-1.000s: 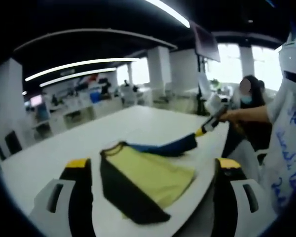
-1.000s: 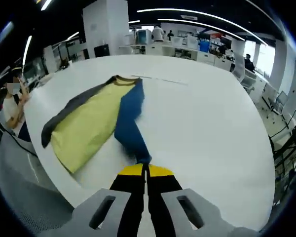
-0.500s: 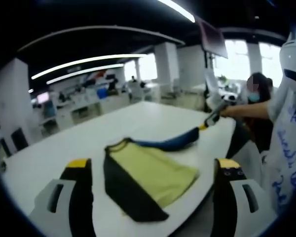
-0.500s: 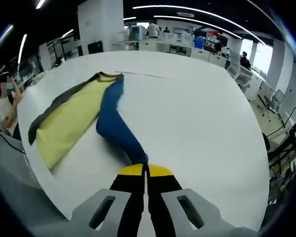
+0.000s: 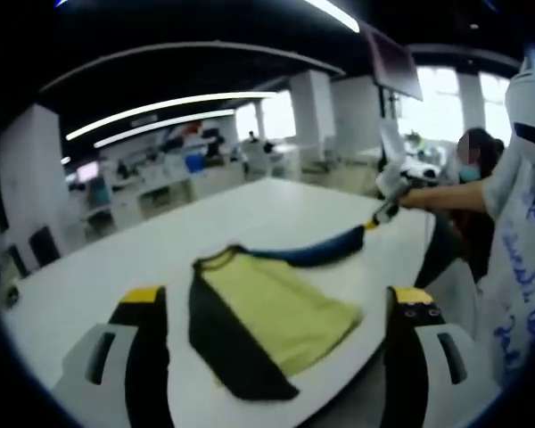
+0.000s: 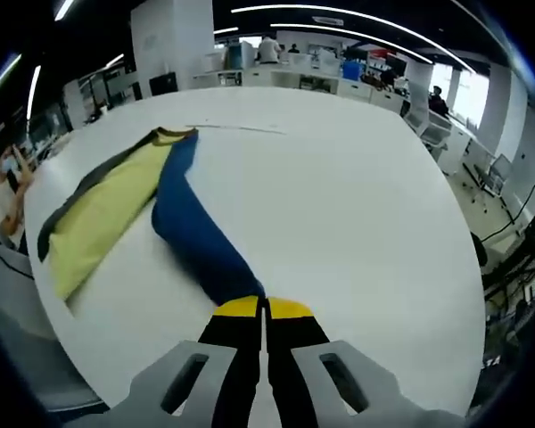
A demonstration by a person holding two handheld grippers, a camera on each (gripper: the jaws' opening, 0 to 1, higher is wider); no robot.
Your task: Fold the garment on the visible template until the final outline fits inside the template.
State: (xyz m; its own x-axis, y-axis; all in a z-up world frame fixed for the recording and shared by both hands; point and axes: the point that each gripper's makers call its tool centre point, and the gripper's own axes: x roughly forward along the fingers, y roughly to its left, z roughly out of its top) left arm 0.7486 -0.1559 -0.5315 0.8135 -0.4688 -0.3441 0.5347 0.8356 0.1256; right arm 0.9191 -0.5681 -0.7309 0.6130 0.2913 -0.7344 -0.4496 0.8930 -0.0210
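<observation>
A yellow cloth garment with black side and blue sleeve (image 6: 116, 209) lay on the white round desk (image 6: 357, 205). The right tongs (image 6: 264, 308) were clamped on the stretched blue sleeve, while the left tongs (image 5: 276, 299) stood wide apart, holding nothing.

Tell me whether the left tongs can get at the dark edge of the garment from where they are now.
Probably yes. The left tongs stand open, and the garment's dark edge lies on the white table between their jaws with nothing in front of it. The right tongs hold the blue sleeve off to the side.

Right gripper (image 6: 265, 308) jaws pinched on garment (image 6: 125, 201) blue sleeve, white table (image 6: 357, 205).
</observation>
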